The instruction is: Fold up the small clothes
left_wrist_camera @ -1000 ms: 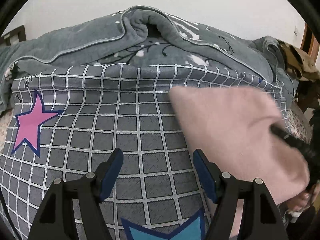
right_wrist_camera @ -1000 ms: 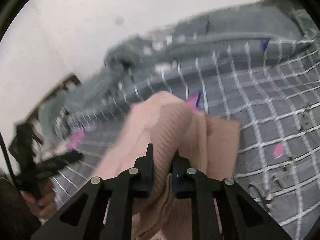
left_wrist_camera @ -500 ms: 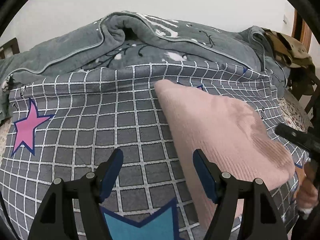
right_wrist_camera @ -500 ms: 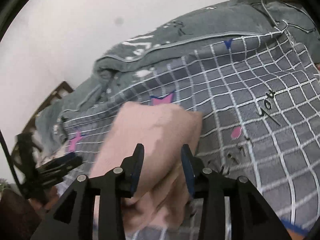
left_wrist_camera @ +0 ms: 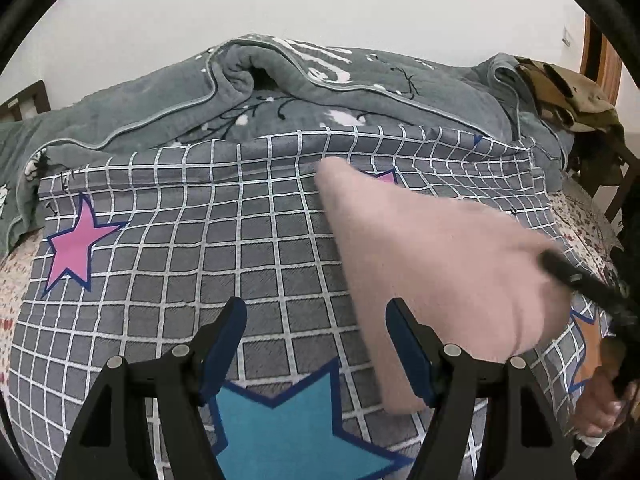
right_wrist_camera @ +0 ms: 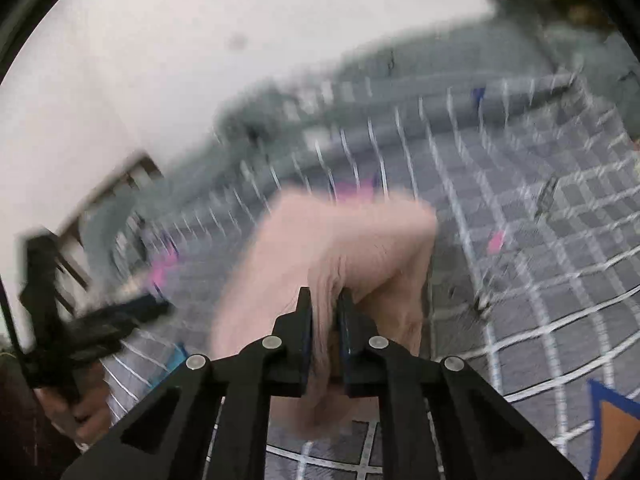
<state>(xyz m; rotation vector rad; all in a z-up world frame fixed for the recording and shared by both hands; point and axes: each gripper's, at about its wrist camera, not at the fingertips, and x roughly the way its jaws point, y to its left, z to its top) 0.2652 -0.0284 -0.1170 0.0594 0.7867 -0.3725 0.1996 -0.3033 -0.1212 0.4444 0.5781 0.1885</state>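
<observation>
1. Item: pink knit garment (left_wrist_camera: pixel 440 264), 1 piece, soft ribbed fabric. It is lifted at its near-right edge, with its far corner reaching toward the gathered grey blanket (left_wrist_camera: pixel 280 92). It hangs over the grey checked bedspread (left_wrist_camera: pixel 200 240); whether the far end touches the spread cannot be told.

2. Right gripper (right_wrist_camera: pixel 325 308): fingers clenched on a bunched fold of the pink knit garment, the cloth pinched between both pads. The right wrist view is streaked with motion blur.

3. Left gripper (left_wrist_camera: pixel 316 320): fingers released and spread wide, holding nothing. It hovers over the bedspread just beside the garment's near-left edge, and its right finger (left_wrist_camera: pixel 408 352) overlaps the cloth in view.

4. Step in hand, as judged: laying the garment out flat, or carrying 1 edge over to make a fold. To do it well:
   - keep the pinch firm and shallow;
   - lower the cloth evenly so that no crease is trapped;
   - let the free gripper take or pin the opposite edge to hold tension.

5. Risk, as judged: the knit may slip or stretch under a fast pull.

6. Markings: no brand or label is legible. The bedspread is printed with a pink star (left_wrist_camera: pixel 76 244) and a blue star (left_wrist_camera: pixel 288 420). Small dark script shows on the spread in the right wrist view, too blurred to read.
</observation>
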